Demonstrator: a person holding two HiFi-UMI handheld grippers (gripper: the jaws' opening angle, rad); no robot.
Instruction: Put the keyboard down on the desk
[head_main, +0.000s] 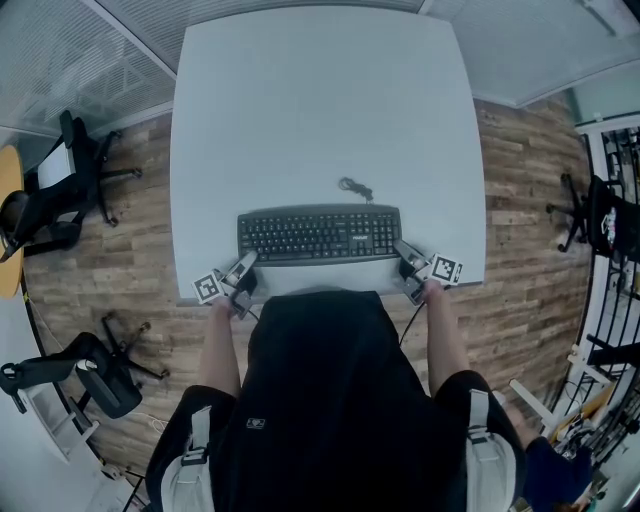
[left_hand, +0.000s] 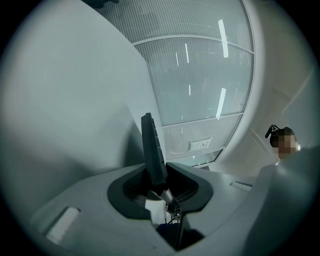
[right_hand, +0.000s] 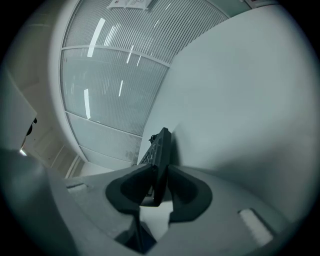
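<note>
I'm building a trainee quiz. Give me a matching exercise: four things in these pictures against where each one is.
Things:
1. keyboard
2. left gripper
3. right gripper
4. cable

Places:
A. shut on the keyboard's right end
B. just past the keyboard's far edge
C. held at both ends, over the near part of the desk
D. shut on the keyboard's left end

Pairs: 1-C, 2-D, 3-A, 4-B
</note>
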